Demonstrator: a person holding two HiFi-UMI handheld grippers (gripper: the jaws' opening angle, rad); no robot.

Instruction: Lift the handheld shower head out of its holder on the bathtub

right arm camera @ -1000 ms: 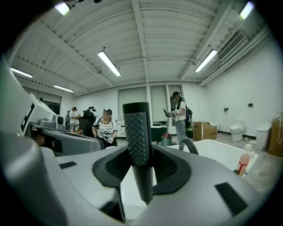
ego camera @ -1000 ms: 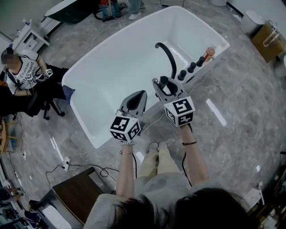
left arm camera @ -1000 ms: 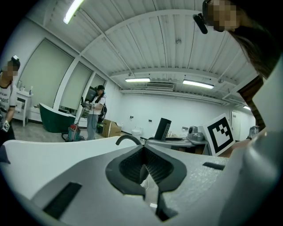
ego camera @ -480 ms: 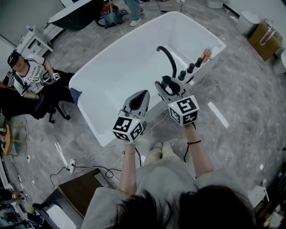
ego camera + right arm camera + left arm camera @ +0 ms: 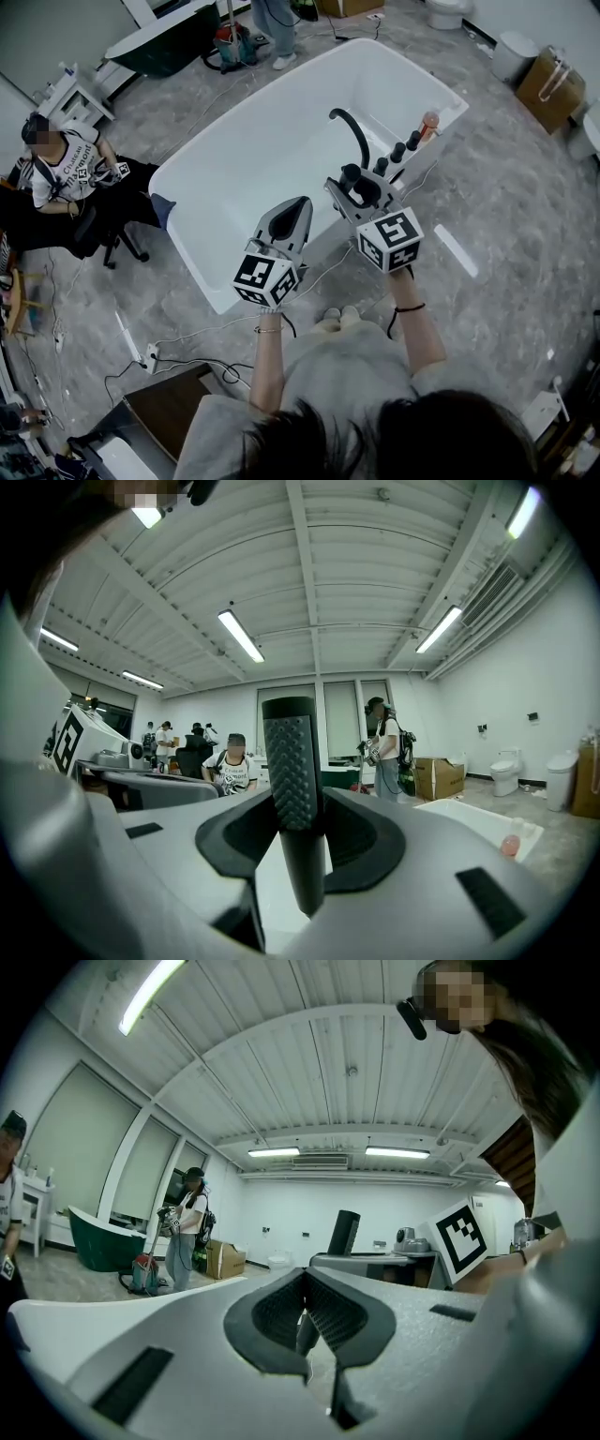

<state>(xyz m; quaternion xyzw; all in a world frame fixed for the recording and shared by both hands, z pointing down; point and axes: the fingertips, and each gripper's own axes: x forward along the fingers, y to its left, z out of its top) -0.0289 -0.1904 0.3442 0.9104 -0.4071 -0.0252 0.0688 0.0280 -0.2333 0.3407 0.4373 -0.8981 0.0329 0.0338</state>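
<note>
The black handheld shower head stands upright between the pads of my right gripper, which is shut on its dimpled handle. From the head view, that gripper holds the shower head above the near rim of the white bathtub, just short of the black curved spout. Beside it, to the left, my left gripper hangs over the tub's near rim. Its jaws are shut with nothing in them. The left gripper view also catches the shower head beside the right gripper's marker cube.
Black knobs and an orange bottle line the tub's deck past the spout. A seated person is at the left, another stands at the far end. Cables trail over the grey floor. A cardboard box stands at the right.
Both grippers have risen side by side, the right one carrying the shower head up with it. The tub and spout now sit farther below and beyond them.
</note>
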